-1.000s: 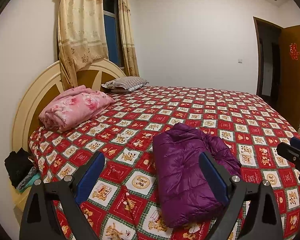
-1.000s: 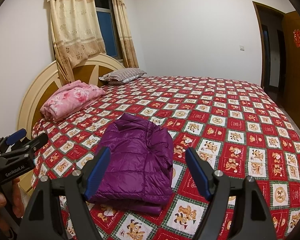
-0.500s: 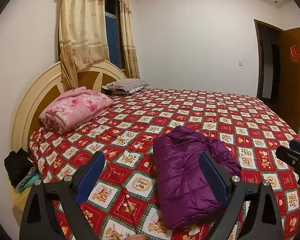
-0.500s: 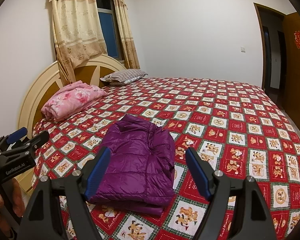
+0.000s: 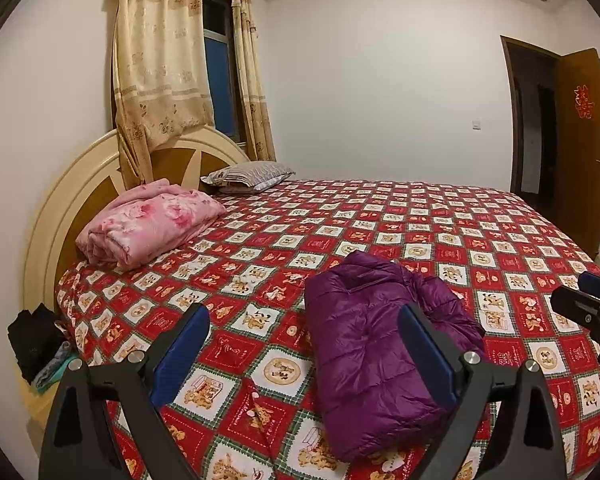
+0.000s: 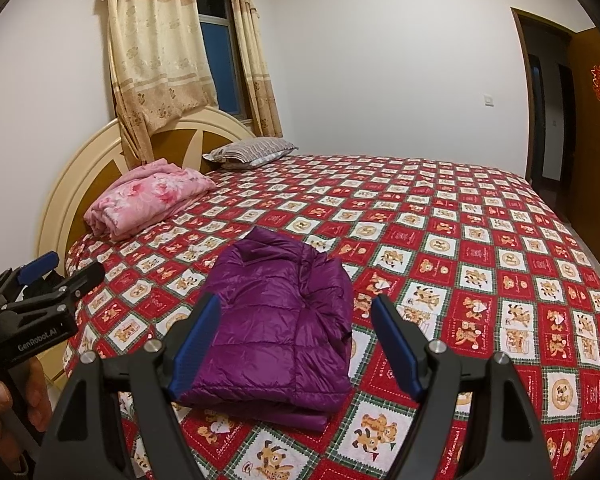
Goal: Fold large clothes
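- While you hold both tools raised over the near edge of the bed (image 5: 420,216), the purple down jacket (image 6: 284,320) lies folded into a compact bundle on the red checked bedspread, close to that edge.
- Your left tongs (image 5: 304,344) are spread wide and grasp nothing; the jacket (image 5: 376,356) shows behind their right finger.
- Your right tongs (image 6: 296,340) are likewise released and empty, hanging above the jacket without touching it.
- From the jacket toward the headboard (image 6: 80,176), you have a folded pink floral blanket (image 6: 148,200); a striped pillow (image 6: 252,150) lies farther along the headboard from it.
- Beyond the headboard hang beige curtains (image 6: 156,60) over a window.
- Far across the bed from the jacket, a brown door (image 6: 592,136) stands open.
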A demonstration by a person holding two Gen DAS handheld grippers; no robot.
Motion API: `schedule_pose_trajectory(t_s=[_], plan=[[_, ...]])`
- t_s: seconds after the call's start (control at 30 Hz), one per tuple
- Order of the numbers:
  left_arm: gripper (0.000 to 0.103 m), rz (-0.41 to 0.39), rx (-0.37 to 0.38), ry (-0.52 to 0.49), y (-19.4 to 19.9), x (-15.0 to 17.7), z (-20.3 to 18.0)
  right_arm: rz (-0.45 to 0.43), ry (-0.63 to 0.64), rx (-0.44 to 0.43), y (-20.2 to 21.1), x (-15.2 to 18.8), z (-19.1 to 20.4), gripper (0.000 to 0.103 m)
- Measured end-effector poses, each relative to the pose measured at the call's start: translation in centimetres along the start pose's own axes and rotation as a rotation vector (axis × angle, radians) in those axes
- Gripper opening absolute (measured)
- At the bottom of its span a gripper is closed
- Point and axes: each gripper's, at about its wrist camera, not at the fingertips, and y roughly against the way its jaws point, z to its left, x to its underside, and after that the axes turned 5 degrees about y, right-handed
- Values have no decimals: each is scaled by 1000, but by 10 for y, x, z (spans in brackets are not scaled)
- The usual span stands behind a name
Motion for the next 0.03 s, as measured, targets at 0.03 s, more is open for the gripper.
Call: schedule_pose_trajectory(t_s=[0.03], plan=[[95,0,1,1,0,0,0,-1,0,0,0,0,0,80]])
